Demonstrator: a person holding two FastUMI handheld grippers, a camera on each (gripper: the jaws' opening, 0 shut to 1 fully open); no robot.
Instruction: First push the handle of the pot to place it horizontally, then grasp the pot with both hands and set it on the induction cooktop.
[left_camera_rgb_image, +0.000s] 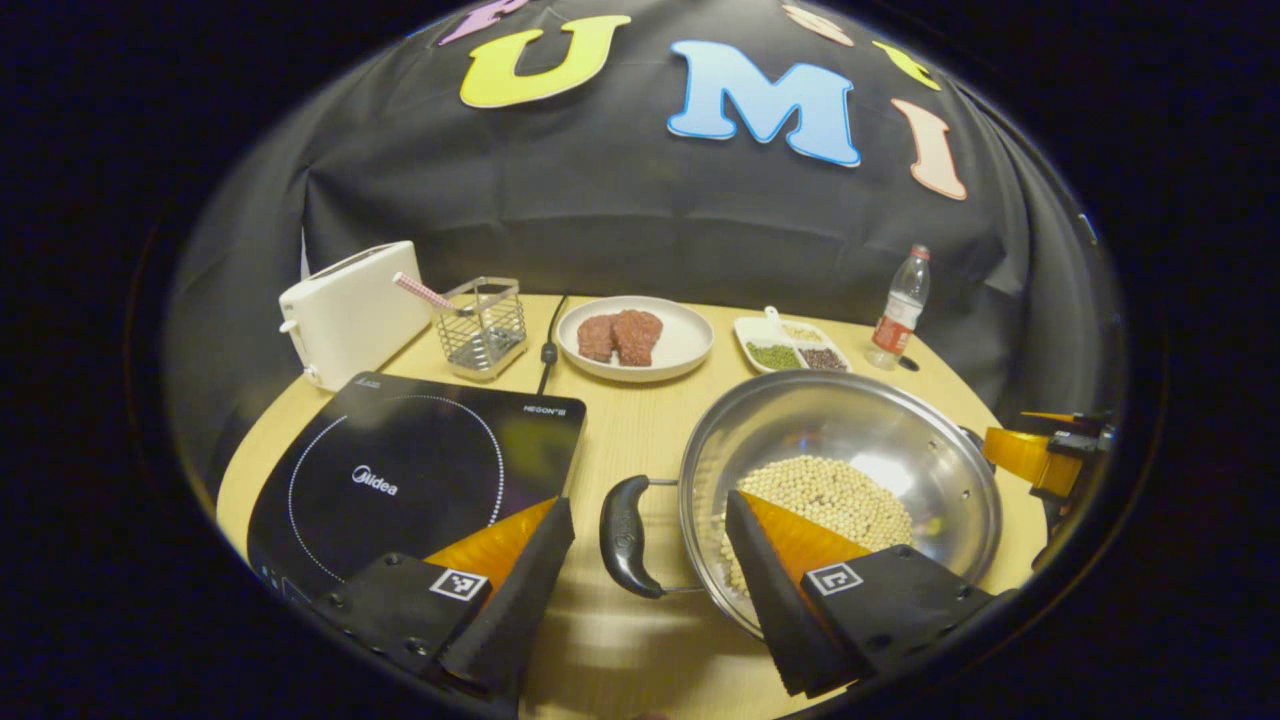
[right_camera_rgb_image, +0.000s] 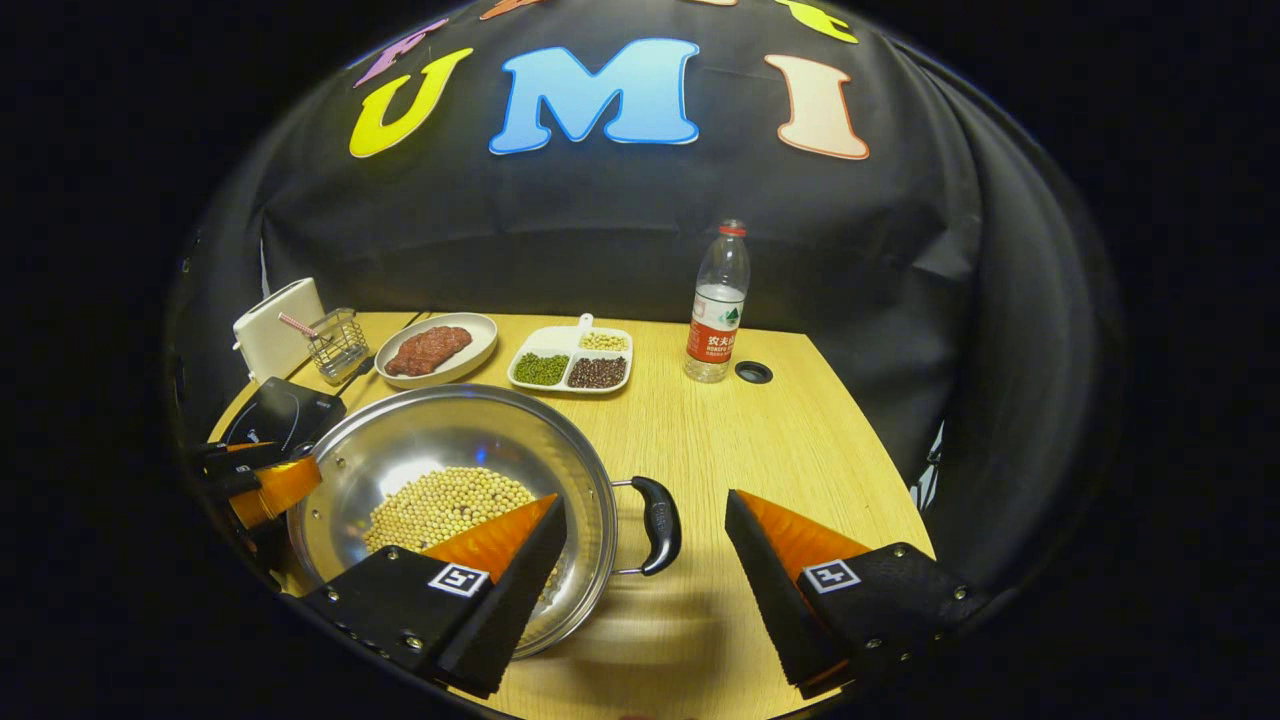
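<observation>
Left gripper (left_camera_rgb_image: 650, 560): released, jaws wide, straddling the pot's left handle (left_camera_rgb_image: 625, 535) without touching it. Right gripper (right_camera_rgb_image: 645, 555): likewise spread, its jaws either side of the right handle (right_camera_rgb_image: 660, 523), no contact visible.

Pot (left_camera_rgb_image: 840, 490) sits on the desk (left_camera_rgb_image: 640, 420), just right of the induction cooktop (left_camera_rgb_image: 410, 480) and not on it. Both handles appear to lie level already, so my reading is that the two-handed grasp is the step in hand.

To do it well: bring each gripper forward until the handle's thick middle sits between the pads, close both together, lift level. The pot holds loose pale beans (left_camera_rgb_image: 830, 495); any tilt would send them rolling.

Materials: pot is polished steel, shallow, round, glossy and probably slippery at the rim. Handles are dark curved grips on thin wire loops. Cooktop is flat black glass with a dotted ring. Desk is pale wood grain.

Further back: plate of meat (left_camera_rgb_image: 635, 338), divided dish (left_camera_rgb_image: 790, 345), wire basket (left_camera_rgb_image: 482, 328), toaster (left_camera_rgb_image: 350, 312), bottle (right_camera_rgb_image: 717, 302).
</observation>
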